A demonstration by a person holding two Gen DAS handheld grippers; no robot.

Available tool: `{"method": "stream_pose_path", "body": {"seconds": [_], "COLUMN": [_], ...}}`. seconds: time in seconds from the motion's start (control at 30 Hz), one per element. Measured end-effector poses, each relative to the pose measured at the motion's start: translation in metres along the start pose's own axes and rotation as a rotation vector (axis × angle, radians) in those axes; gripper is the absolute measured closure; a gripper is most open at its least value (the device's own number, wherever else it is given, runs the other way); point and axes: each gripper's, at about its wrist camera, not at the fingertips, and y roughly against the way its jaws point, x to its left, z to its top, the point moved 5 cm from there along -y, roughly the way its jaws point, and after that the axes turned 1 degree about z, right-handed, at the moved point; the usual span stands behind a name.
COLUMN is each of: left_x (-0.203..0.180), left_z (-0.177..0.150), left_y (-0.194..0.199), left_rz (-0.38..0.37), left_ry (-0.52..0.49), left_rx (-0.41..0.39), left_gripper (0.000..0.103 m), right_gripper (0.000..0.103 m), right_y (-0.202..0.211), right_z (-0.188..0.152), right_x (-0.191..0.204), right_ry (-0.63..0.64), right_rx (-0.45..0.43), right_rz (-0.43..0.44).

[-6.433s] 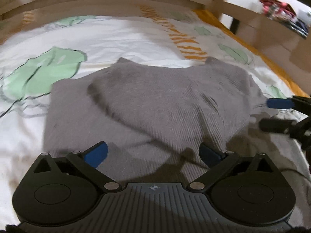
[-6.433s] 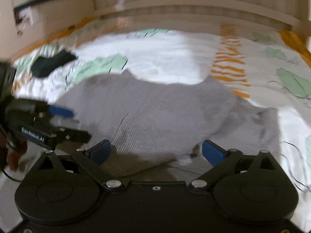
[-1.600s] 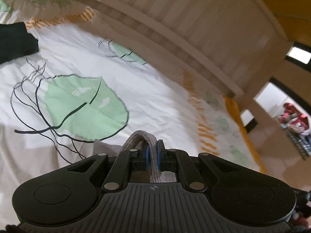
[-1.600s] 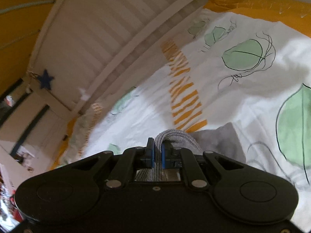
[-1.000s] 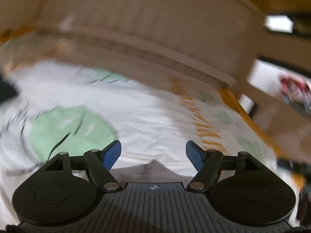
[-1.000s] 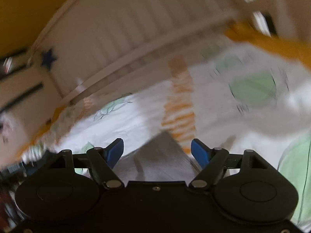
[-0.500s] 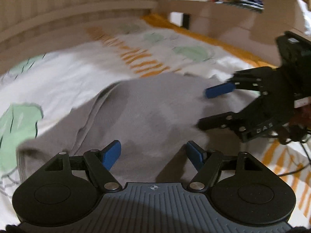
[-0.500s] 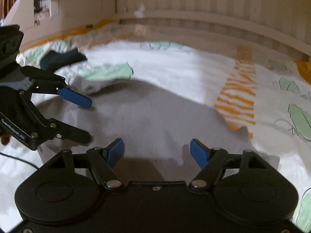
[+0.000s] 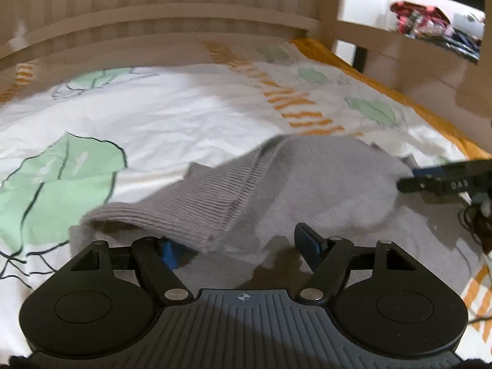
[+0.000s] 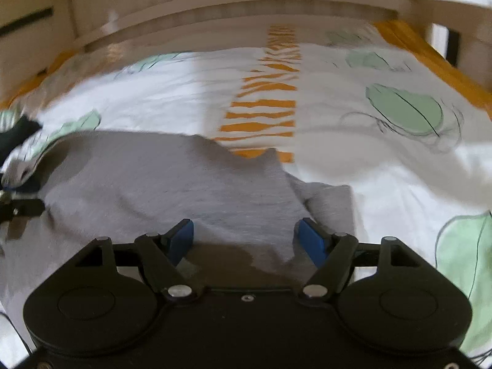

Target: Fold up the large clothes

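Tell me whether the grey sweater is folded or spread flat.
Partly folded: the grey sweater has its ribbed edge doubled over the layer beneath.

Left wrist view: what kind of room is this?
Most likely a bedroom. A grey sweater lies on a bed with a white duvet printed with green leaves and orange stripes, boxed in by a pale wooden bed frame. Beyond the frame, a pile of clothes sits further back.
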Motion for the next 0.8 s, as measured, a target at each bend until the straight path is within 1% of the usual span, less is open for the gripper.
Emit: {"method": "stream_pose_path", "body": {"seconds": [0.07,0.1,0.17,0.23,0.27,0.3,0.37,0.43,0.5,0.53,0.6,0.67,0.73,0.8], "left_x": [0.011,0.020,0.045,0.068,0.074,0.079,0.075,0.061,0.045,0.035,0.023,0.016,0.013,0.013], "left_z": [0.003,0.003,0.001,-0.006,-0.008,-0.009,-0.006,0.001,0.006,0.008,0.006,0.002,-0.003,-0.006], "left_y": [0.002,0.003,0.005,0.004,0.005,0.006,0.009,0.011,0.011,0.011,0.009,0.005,0.003,0.000], "left_rz": [0.056,0.084,0.143,0.159,0.166,0.187,0.203,0.192,0.167,0.153,0.137,0.125,0.115,0.116], "left_ry": [0.034,0.069,0.183,0.306,0.344,0.364,0.347,0.293,0.233,0.199,0.158,0.138,0.141,0.141], "left_rx": [-0.019,-0.027,-0.008,0.023,0.032,0.040,0.042,0.035,0.021,0.018,0.027,0.042,0.060,0.072], "left_gripper": [0.031,0.030,0.030,0.029,0.025,0.024,0.023,0.023,0.023,0.023,0.023,0.023,0.023,0.023], "right_gripper": [0.029,0.028,0.021,0.020,0.019,0.019,0.019,0.019,0.019,0.019,0.019,0.018,0.018,0.018], "right_y": [0.001,0.003,0.002,-0.001,-0.003,-0.003,-0.001,0.003,0.010,0.016,0.024,0.027,0.024,0.016], "right_z": [0.001,0.001,0.002,0.001,0.001,0.001,0.001,0.004,0.010,0.013,0.017,0.015,0.009,-0.002], "right_x": [-0.003,-0.002,-0.005,-0.013,-0.016,-0.019,-0.019,-0.013,-0.001,0.009,0.032,0.056,0.079,0.094], "right_ry": [-0.008,0.001,0.009,-0.046,-0.073,-0.089,-0.089,-0.065,0.003,0.054,0.137,0.198,0.258,0.316], "right_rx": [-0.001,-0.002,0.002,0.014,0.019,0.020,0.019,0.003,-0.046,-0.080,-0.127,-0.136,-0.116,-0.074], "right_rz": [-0.013,-0.033,-0.069,-0.055,-0.051,-0.052,-0.058,-0.084,-0.097,-0.088,-0.031,0.051,0.105,0.119]}}
